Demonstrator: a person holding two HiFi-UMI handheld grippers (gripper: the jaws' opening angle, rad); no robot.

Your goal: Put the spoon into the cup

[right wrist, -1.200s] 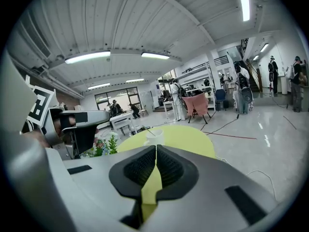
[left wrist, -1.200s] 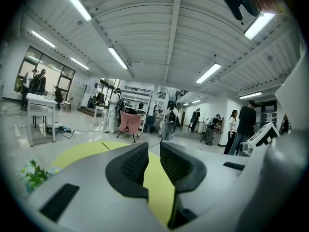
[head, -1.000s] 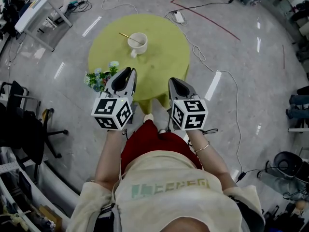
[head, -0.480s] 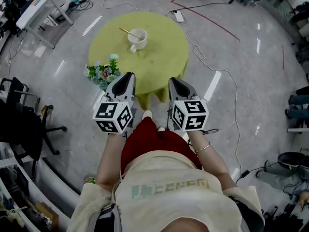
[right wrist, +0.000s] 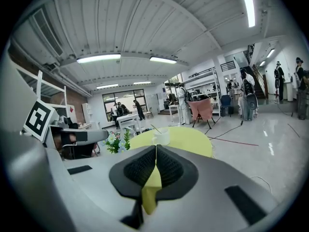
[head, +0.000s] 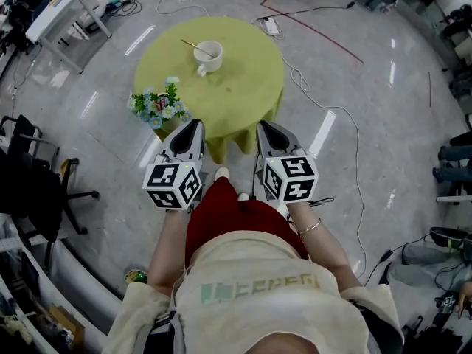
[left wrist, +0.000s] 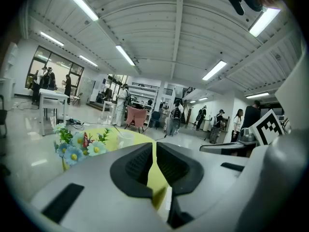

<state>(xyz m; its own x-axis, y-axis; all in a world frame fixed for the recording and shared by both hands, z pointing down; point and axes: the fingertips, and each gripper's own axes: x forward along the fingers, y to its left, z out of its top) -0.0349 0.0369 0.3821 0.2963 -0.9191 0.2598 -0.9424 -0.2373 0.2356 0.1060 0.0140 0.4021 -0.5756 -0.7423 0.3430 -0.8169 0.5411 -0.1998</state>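
A white cup (head: 209, 56) stands on the far side of a round yellow-green table (head: 243, 94), and a gold spoon (head: 193, 47) rests in it with its handle sticking out to the left. Both grippers hang in front of my body, short of the table's near edge. My left gripper (head: 192, 126) and right gripper (head: 265, 127) are shut and hold nothing. The left gripper view shows the shut left gripper (left wrist: 153, 161) with the cup (left wrist: 125, 137) far ahead. In the right gripper view the right gripper (right wrist: 156, 154) points at the cup (right wrist: 161, 137) and the spoon (right wrist: 155, 129).
A bunch of blue and white flowers (head: 156, 105) stands at the table's left edge. Cables (head: 324, 109) trail over the shiny floor to the right. A white desk (head: 55, 17) is at the far left and an office chair (head: 37, 190) stands close on my left.
Both grippers have drawn back from the table; the flowers that the left gripper covered now lie beyond it. Cup and spoon have not moved on the table.
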